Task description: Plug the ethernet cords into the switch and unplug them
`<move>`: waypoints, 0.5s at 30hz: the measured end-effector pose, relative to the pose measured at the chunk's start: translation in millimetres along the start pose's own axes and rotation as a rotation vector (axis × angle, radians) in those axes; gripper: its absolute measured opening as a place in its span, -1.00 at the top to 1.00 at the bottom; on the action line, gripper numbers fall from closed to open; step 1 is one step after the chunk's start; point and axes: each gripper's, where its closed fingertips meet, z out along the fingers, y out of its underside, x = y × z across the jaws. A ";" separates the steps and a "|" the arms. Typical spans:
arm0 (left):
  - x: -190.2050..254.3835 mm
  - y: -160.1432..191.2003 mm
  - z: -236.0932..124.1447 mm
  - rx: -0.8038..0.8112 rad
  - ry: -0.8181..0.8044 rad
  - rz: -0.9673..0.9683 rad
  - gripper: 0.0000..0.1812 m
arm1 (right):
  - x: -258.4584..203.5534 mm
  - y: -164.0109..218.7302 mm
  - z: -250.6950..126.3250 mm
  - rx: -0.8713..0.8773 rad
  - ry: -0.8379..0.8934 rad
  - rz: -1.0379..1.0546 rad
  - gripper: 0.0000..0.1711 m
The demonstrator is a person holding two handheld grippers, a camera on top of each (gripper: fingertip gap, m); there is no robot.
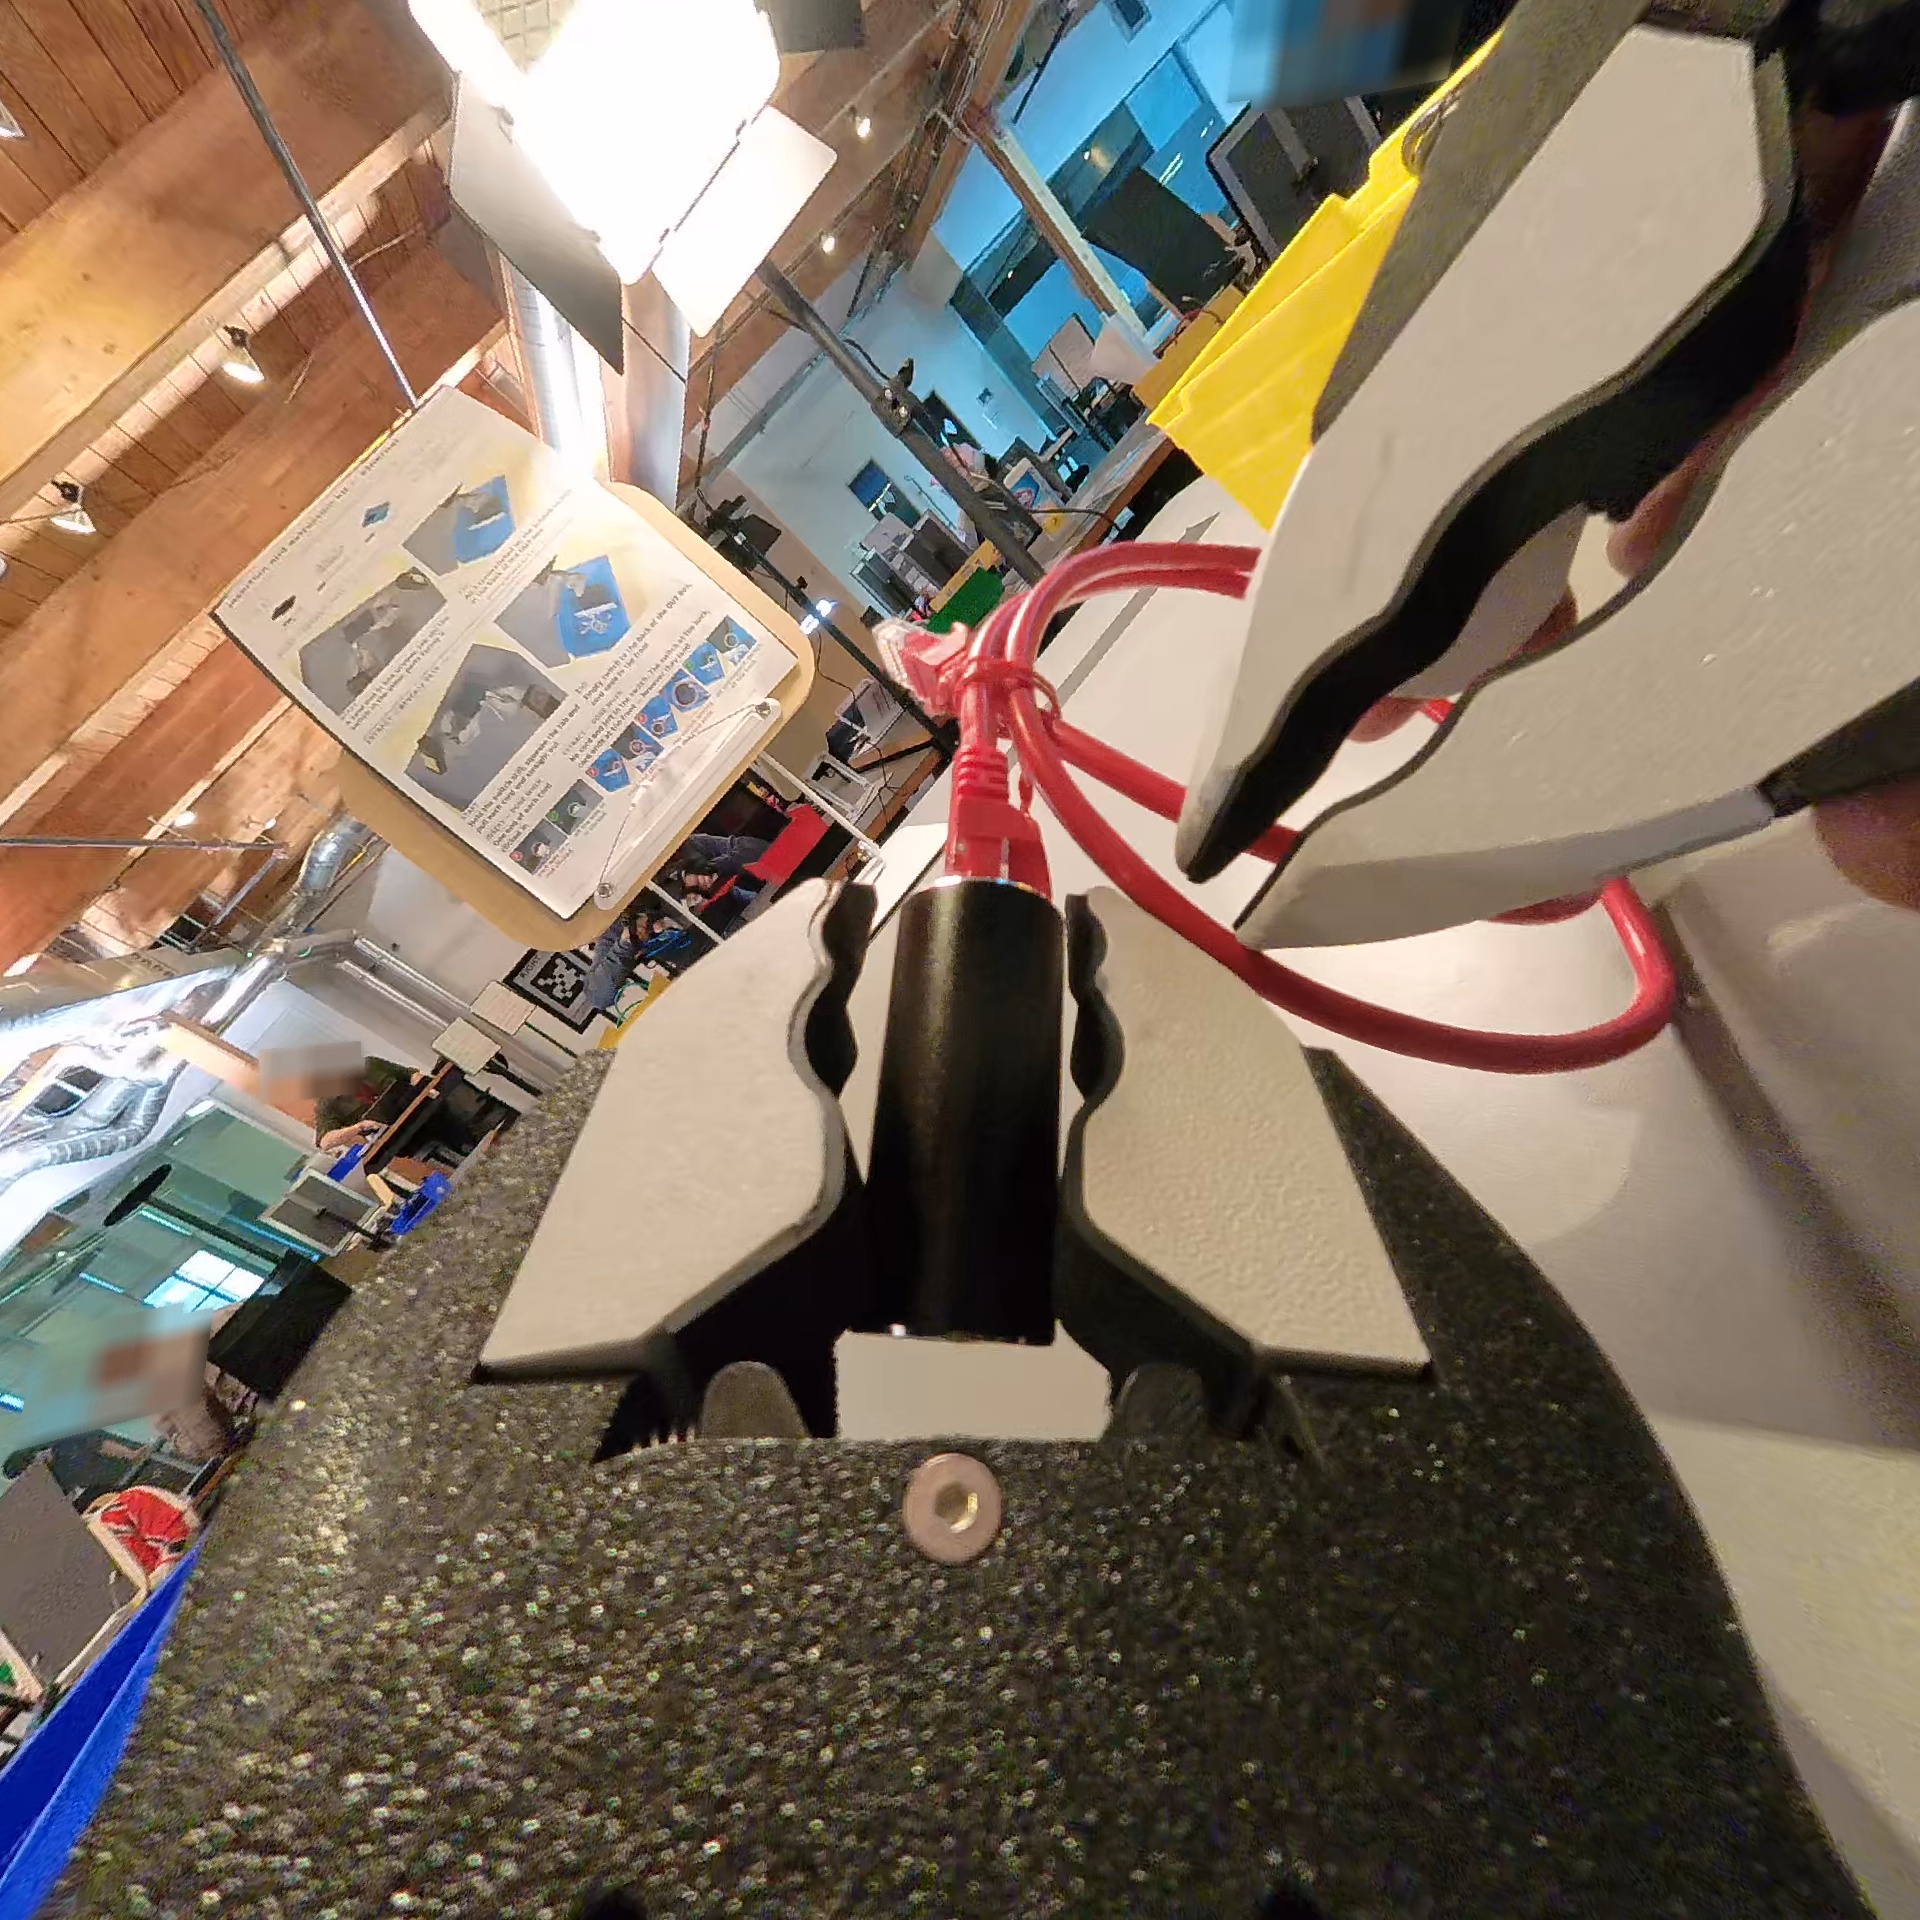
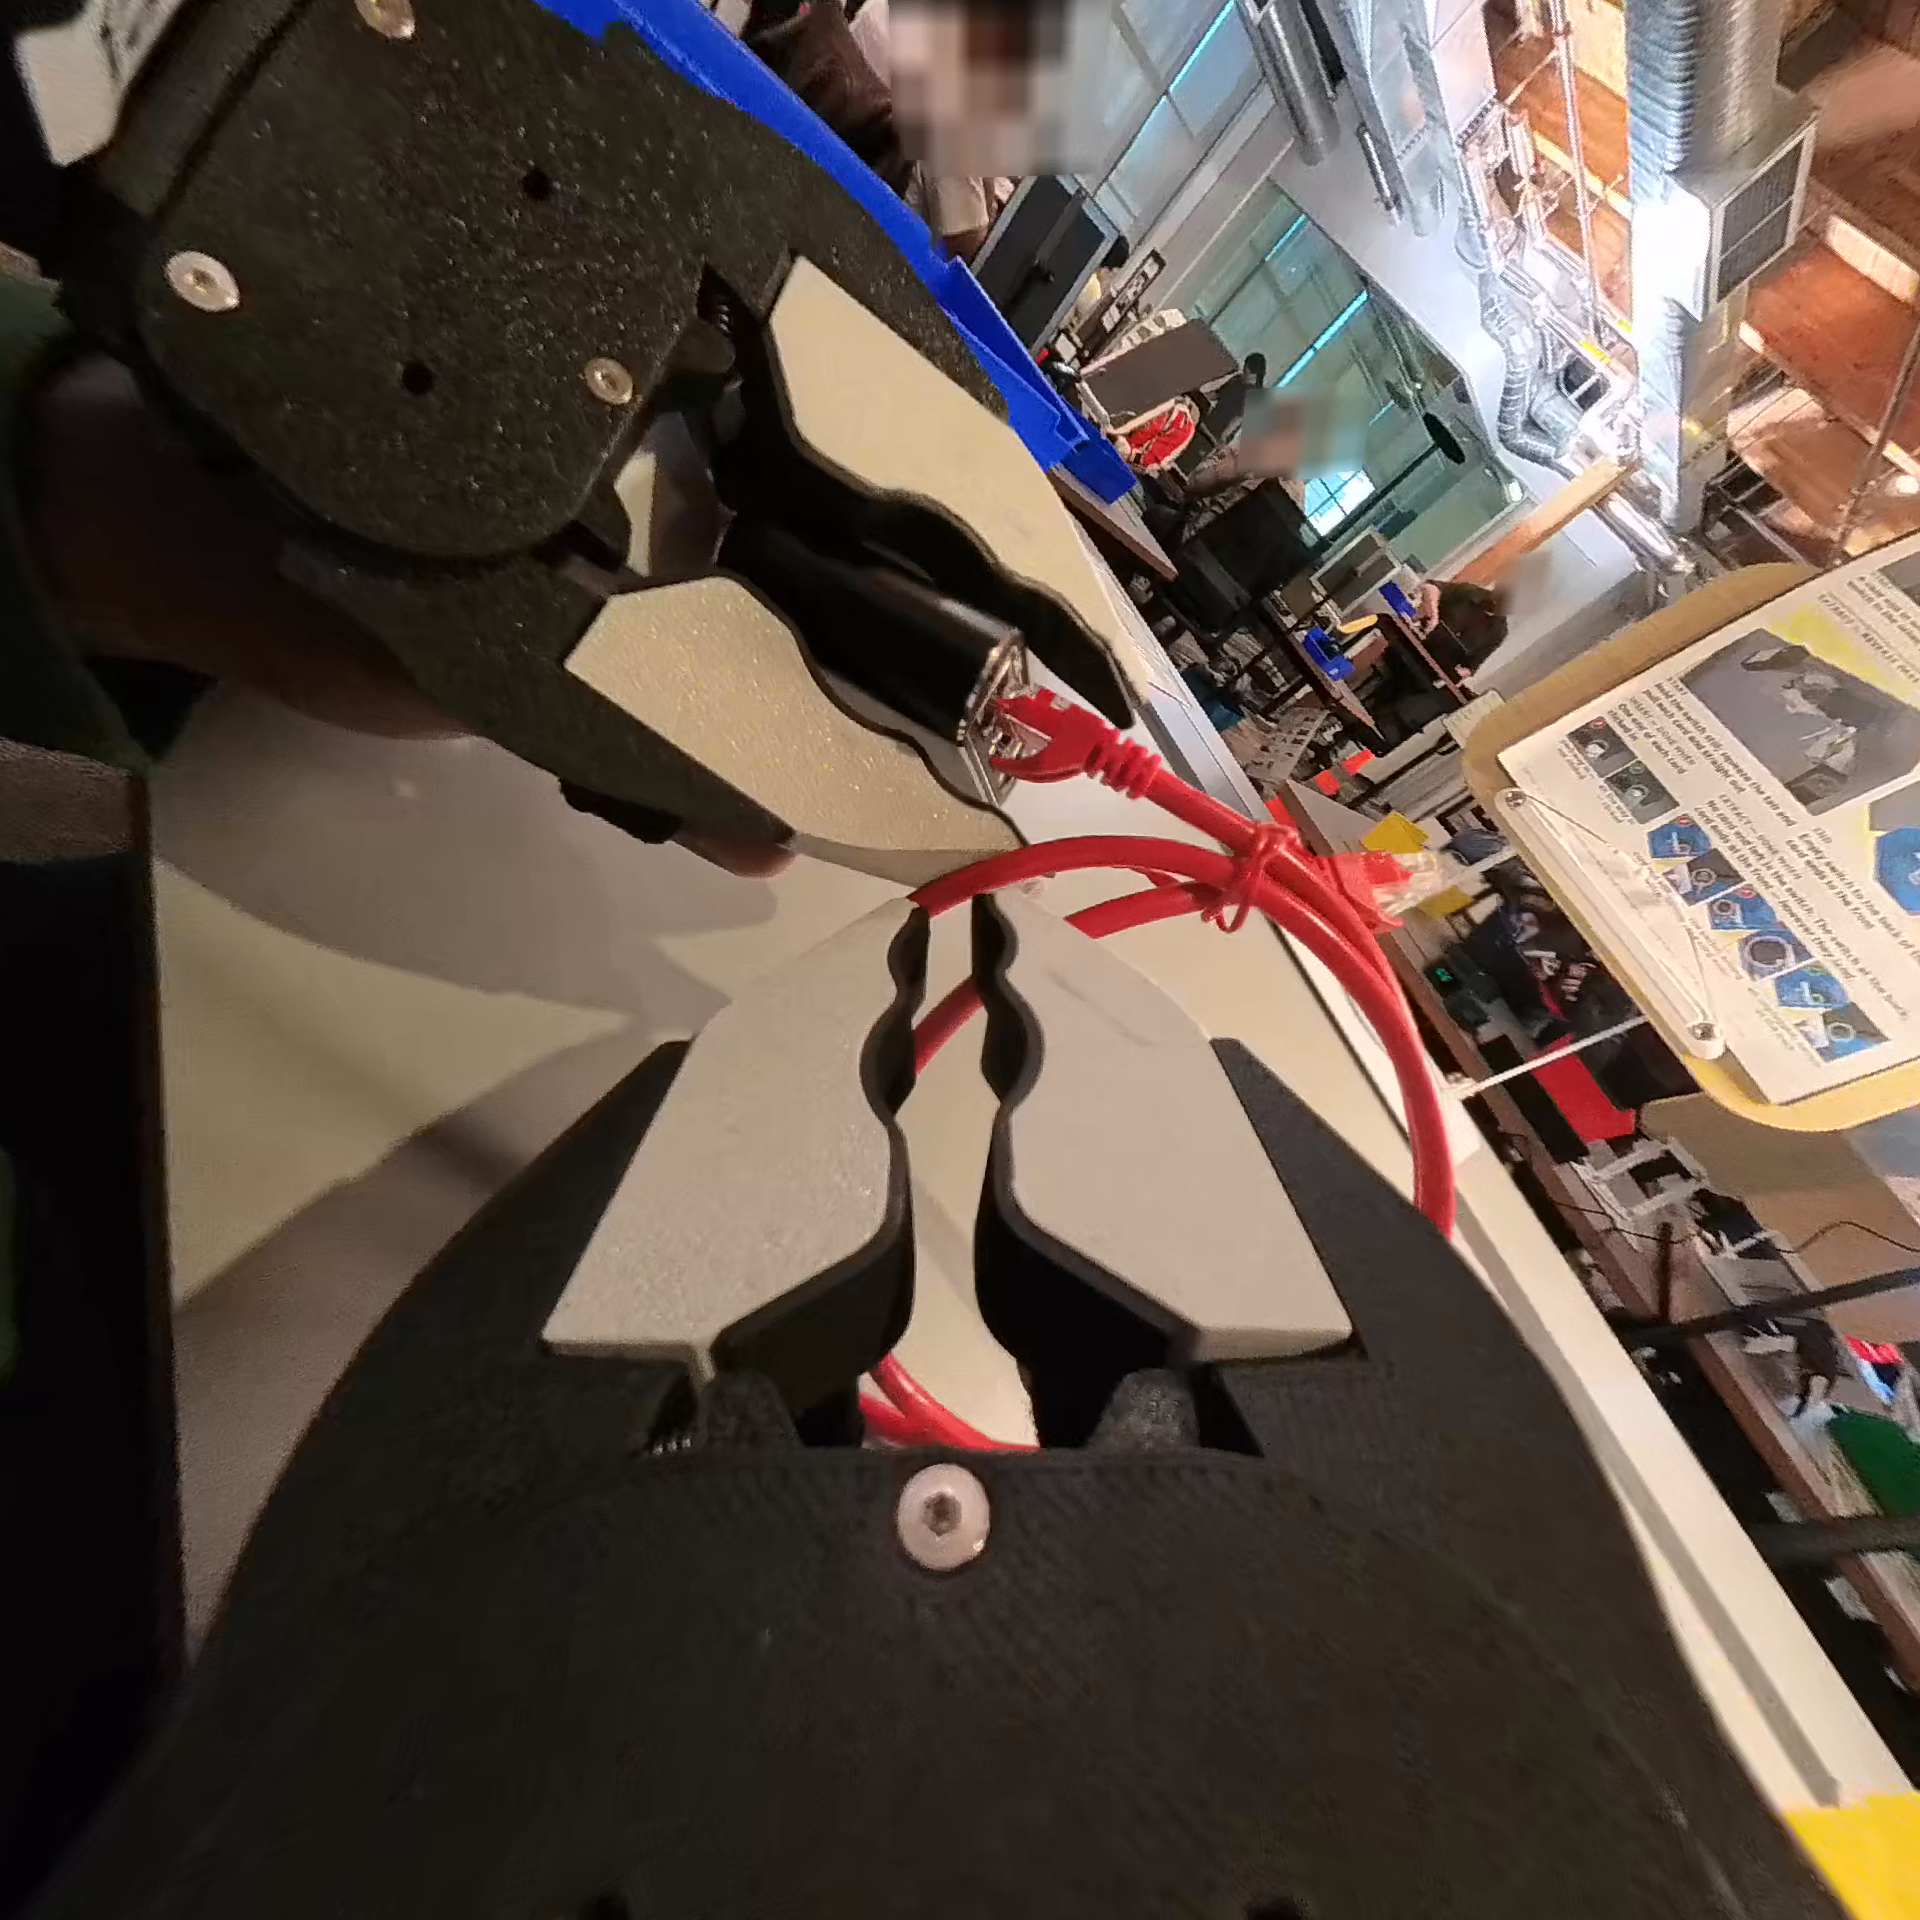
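My left gripper (image 1: 966,904) is shut on a small black switch (image 1: 966,1101) and holds it above the white table (image 1: 1475,1164). A red ethernet plug (image 1: 982,821) sits in the switch's port. The red cord (image 1: 1351,1023) is coiled and tied, and its free plug (image 1: 914,655) hangs beyond the tie. My right gripper (image 2: 951,914) is nearly shut with a narrow gap. A loop of the cord (image 2: 1423,1091) crosses behind that gap and is not pinched. The right wrist view also shows the left gripper (image 2: 1075,777), switch (image 2: 883,634) and inserted plug (image 2: 1070,743).
A yellow bin (image 1: 1278,395) stands on the table behind the right gripper (image 1: 1221,899). A blue bin (image 2: 831,145) lies behind the left gripper. An instruction sheet on a wooden board (image 2: 1766,831) stands past the table's far edge. People sit at desks in the background.
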 end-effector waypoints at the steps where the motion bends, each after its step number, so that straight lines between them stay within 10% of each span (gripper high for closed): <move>1: -0.3 -0.6 -0.3 0.005 0.001 -0.009 0.56 | -2.3 -0.9 -1.1 0.008 -0.017 -0.002 0.90; 15: 11.1 -12.5 -2.7 0.067 0.036 0.066 0.57 | 2.0 -35.8 -34.0 0.045 0.016 -0.285 0.81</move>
